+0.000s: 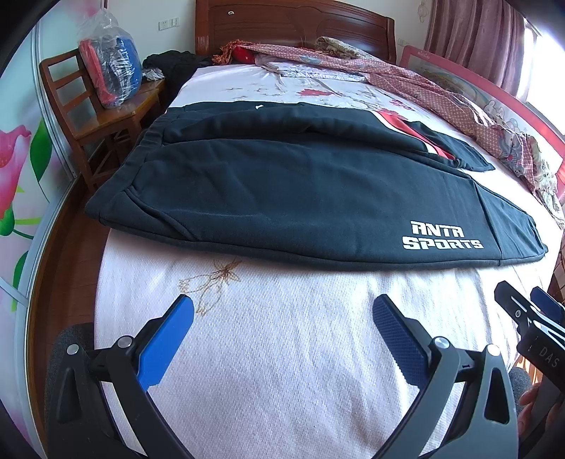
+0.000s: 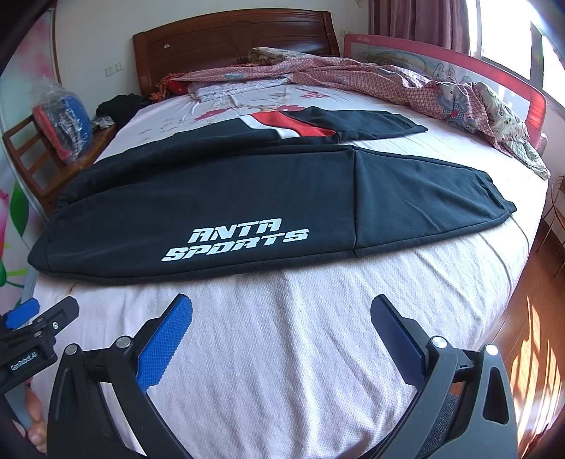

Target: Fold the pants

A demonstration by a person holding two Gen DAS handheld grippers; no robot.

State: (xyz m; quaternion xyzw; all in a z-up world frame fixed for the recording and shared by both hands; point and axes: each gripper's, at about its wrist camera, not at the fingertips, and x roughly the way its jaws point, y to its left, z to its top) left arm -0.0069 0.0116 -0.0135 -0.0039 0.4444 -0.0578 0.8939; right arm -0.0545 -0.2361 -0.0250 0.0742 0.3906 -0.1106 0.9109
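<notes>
Black sweatpants (image 1: pixel 282 190) with white "ANTA SPORTS" lettering lie spread across the bed, waistband at the left, leg ends at the right; they also show in the right wrist view (image 2: pixel 247 197). The far leg carries a red and white stripe (image 2: pixel 289 129). My left gripper (image 1: pixel 282 317) is open and empty, above the white sheet in front of the pants' near edge. My right gripper (image 2: pixel 281 317) is open and empty, also short of the near edge, to the right of the left one.
The bed (image 2: pixel 282 353) has a wooden headboard (image 1: pixel 293 24). A crumpled patterned quilt (image 2: pixel 441 91) lies along the far right beside a red bed rail (image 2: pixel 529 95). A wooden chair with a plastic-wrapped bundle (image 1: pixel 109 70) stands left of the bed.
</notes>
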